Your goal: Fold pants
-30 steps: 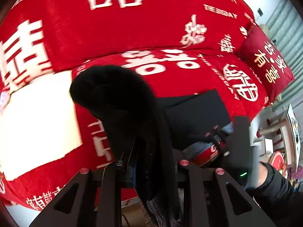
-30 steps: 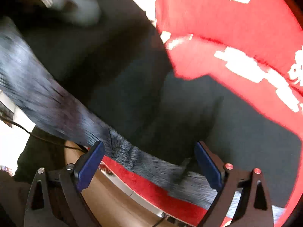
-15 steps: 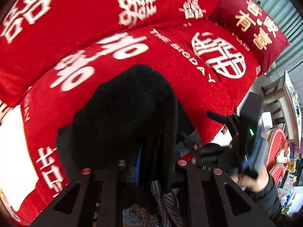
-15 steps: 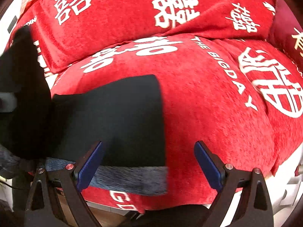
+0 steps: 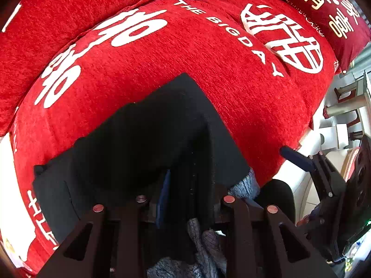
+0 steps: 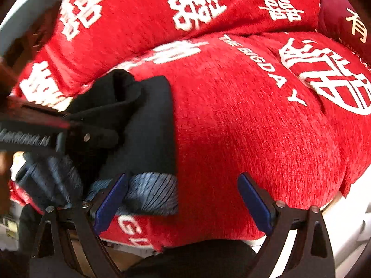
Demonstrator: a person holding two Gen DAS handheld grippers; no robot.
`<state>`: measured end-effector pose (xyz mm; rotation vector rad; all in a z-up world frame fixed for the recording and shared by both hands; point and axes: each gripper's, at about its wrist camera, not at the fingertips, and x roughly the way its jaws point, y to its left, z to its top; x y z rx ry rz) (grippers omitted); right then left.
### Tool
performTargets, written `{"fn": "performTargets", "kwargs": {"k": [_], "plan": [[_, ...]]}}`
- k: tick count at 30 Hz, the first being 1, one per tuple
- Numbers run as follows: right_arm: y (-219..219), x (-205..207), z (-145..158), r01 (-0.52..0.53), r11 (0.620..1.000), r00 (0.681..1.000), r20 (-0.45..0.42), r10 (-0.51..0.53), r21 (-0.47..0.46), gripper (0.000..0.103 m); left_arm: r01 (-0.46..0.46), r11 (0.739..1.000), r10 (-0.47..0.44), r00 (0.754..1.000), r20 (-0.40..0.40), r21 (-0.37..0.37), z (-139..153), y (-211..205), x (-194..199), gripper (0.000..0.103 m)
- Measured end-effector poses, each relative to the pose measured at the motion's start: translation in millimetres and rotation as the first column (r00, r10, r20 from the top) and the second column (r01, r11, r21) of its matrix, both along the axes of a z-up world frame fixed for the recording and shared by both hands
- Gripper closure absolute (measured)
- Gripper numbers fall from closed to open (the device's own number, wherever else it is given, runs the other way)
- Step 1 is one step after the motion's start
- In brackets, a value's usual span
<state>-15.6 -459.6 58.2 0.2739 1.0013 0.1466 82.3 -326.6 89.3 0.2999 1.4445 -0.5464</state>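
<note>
Pants (image 5: 148, 139): black, grey-blue ribbed waistband (image 6: 150, 190) at 6 o'clock. Sofa cover (image 5: 208, 64): red, white characters and lettering. Cushion (image 5: 324, 16) at 1 o'clock: dark red, gold characters. Right gripper (image 6: 183, 201) pads: blue

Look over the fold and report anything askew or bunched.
The black pants on the red printed sofa cover are uneven: a raised hump of fabric sits at the far left edge, where the left tongs are shut on them. The grey-blue waistband hangs over the sofa's front edge. The right tongs are open.
</note>
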Motion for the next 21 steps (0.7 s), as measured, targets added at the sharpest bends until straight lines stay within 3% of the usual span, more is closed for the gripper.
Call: {"fn": "performTargets", "kwargs": {"k": [2, 4, 7, 10, 14, 17, 18, 19, 21], "plan": [[1, -7, 6, -0.048, 0.997, 0.998, 0.048, 0.044, 0.068, 0.006, -0.023, 0.996, 0.022, 1.000, -0.009, -0.081, 16, 7, 1, 0.029], [4, -9, 12, -0.103, 0.983, 0.992, 0.089, 0.090, 0.153, 0.006, -0.052, 0.986, 0.055, 0.998, 0.015, -0.157, 35, 16, 0, 0.022], [15, -5, 13, -0.194, 0.946, 0.978, 0.131, 0.165, 0.259, 0.006, -0.058, 0.972, 0.063, 0.998, 0.013, -0.228, 58, 28, 1, 0.022], [25, 5, 6, -0.217, 0.930, 0.976, 0.090, 0.199, 0.295, 0.006, -0.072, 0.978, 0.093, 0.991, 0.100, -0.198, 71, 51, -2, 0.022], [35, 16, 13, -0.244, 0.923, 0.968, 0.132, 0.213, 0.299, 0.006, -0.162, 0.976, 0.179, 0.978, 0.110, -0.147, 54, 105, -3, 0.022], [50, 37, 5, -0.233, 0.949, 0.973, 0.045, 0.228, 0.212, 0.008, -0.248, 0.962, 0.260, 0.960, 0.101, -0.116, 31, 150, -6, 0.022], [56, 42, 4, -0.234, 0.953, 0.972, 0.029, 0.233, 0.194, 0.014, -0.267, 0.957, 0.278, 0.955, 0.099, -0.112, 26, 159, -7, 0.022], [62, 45, 4, -0.247, 0.951, 0.969, 0.026, 0.247, 0.187, 0.038, -0.294, 0.949, 0.304, 0.948, 0.092, -0.111, 18, 172, -8, 0.022], [76, 48, 4, -0.256, 0.959, 0.966, 0.000, 0.258, 0.119, 0.074, -0.333, 0.937, 0.341, 0.938, 0.067, -0.107, 3, 189, -9, 0.022]]}}
